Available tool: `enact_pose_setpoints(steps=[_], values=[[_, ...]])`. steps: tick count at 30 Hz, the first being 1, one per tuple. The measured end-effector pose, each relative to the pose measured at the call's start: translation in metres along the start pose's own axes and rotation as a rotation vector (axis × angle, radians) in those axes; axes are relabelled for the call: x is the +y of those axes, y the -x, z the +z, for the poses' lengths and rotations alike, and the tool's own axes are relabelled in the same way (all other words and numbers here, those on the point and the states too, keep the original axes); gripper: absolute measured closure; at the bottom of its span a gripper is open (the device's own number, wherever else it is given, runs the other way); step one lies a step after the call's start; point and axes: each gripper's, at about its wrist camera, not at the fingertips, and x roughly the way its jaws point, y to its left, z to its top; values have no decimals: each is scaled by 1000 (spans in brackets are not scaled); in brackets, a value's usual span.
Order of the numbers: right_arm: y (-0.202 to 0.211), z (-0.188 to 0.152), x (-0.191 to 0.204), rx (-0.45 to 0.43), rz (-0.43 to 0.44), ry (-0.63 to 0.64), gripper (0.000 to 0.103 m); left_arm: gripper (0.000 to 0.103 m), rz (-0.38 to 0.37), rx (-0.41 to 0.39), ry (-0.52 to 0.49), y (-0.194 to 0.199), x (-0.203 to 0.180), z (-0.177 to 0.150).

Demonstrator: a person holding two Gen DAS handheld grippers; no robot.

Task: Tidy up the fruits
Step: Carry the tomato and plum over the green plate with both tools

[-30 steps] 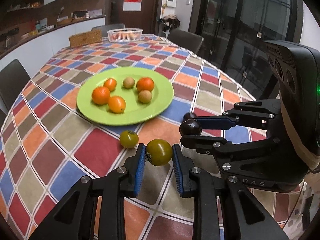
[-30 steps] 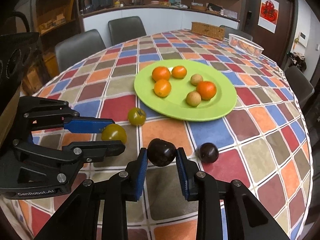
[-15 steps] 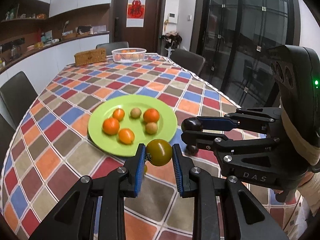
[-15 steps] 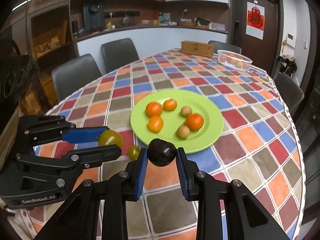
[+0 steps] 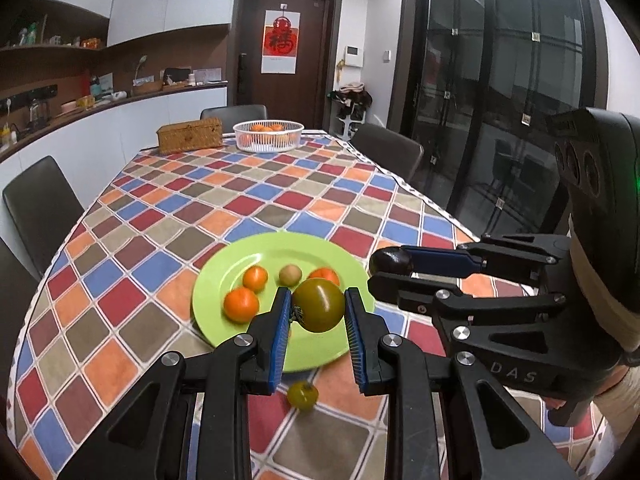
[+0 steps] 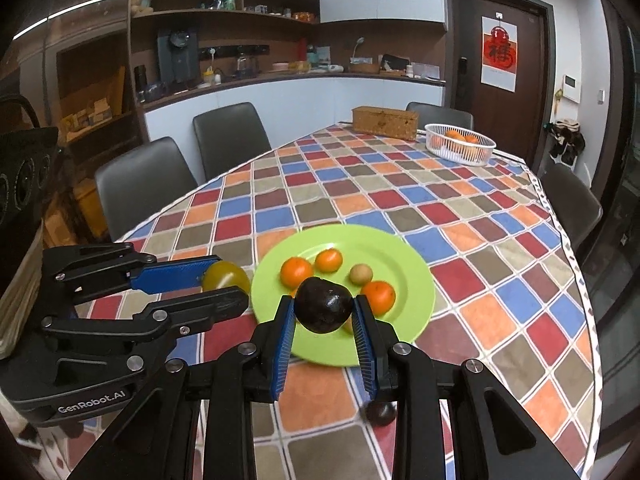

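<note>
- Both fruits have risen with our grippers since a second ago: they sat low over the counter then, and now hang clear above it, with the green plate [image 5: 224, 280] lower in both views.
- We hold a green tomato [image 5: 319, 304] in the left gripper [image 5: 316, 316]; its blue-padded fingers are closed part-way, pressing the fruit on either side.
- We hold a dark, near-black fruit [image 6: 324, 310], likely a plum, in the right gripper [image 6: 324, 322], with the fingers clamped on it the same way.
- On the plate lie orange mandarins [image 5: 241, 305] and small tan fruits [image 5: 289, 274], grouped loosely near its middle.
- Two fruits are left on the checked tablecloth: a smaller green tomato [image 5: 303, 395] just short of the plate's near rim, and another dark fruit [image 6: 382, 413] below the right fingers.
- We judge the step in hand to be the carry of both fruits toward the plate. The next move calls for lowering each onto a bare part of the plate, apart from the mandarins, then opening gently so nothing rolls.
- Farther off stand a white basket [image 5: 267, 136] of oranges and a wicker box [image 5: 190, 135].
- Readable writing: "DAS" on the right gripper's body, "GenRobot.AI" on the left one's, and a red character poster [image 5: 280, 40] on the door.
</note>
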Motion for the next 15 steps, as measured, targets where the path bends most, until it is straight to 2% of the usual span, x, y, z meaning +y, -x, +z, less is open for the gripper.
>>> enact_pose_setpoints(steps=[6,15], values=[[-15,12,-4,14,-5,1,73,76,-2,2,25,-16,14,12],[-48,21,-15,61,7,-30,73,76,-18,64,91,-52,39,15]])
